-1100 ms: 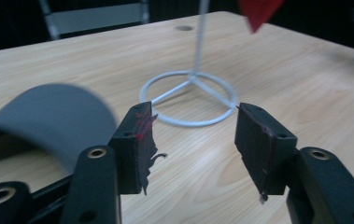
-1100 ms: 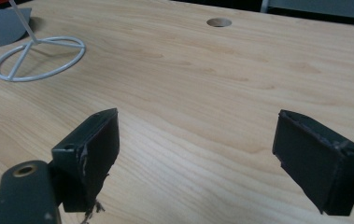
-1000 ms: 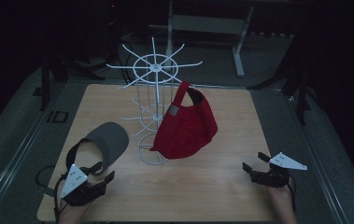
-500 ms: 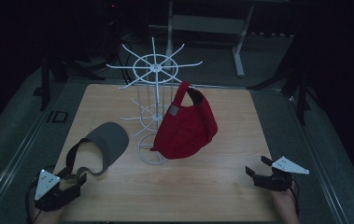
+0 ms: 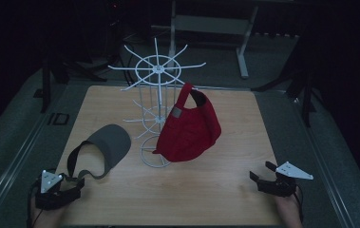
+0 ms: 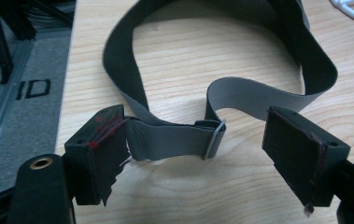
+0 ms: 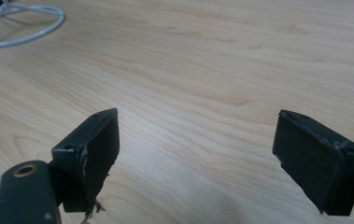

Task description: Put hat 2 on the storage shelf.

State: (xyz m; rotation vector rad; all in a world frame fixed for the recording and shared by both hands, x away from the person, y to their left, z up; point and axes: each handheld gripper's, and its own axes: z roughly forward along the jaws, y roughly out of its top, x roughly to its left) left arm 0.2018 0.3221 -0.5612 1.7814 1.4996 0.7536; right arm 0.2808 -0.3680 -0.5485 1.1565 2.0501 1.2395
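Tongs, left [image 6: 198,154] and right [image 7: 195,158], gape released; grey visor [image 5: 104,147] brim is cut off in left gripper view.

A light wood table [image 5: 225,190] carries a white wire rack [image 5: 155,118] near its centre. A grey visor [image 5: 102,148] lies flat left of the rack base, its strap [image 6: 174,140] looped on the tabletop.
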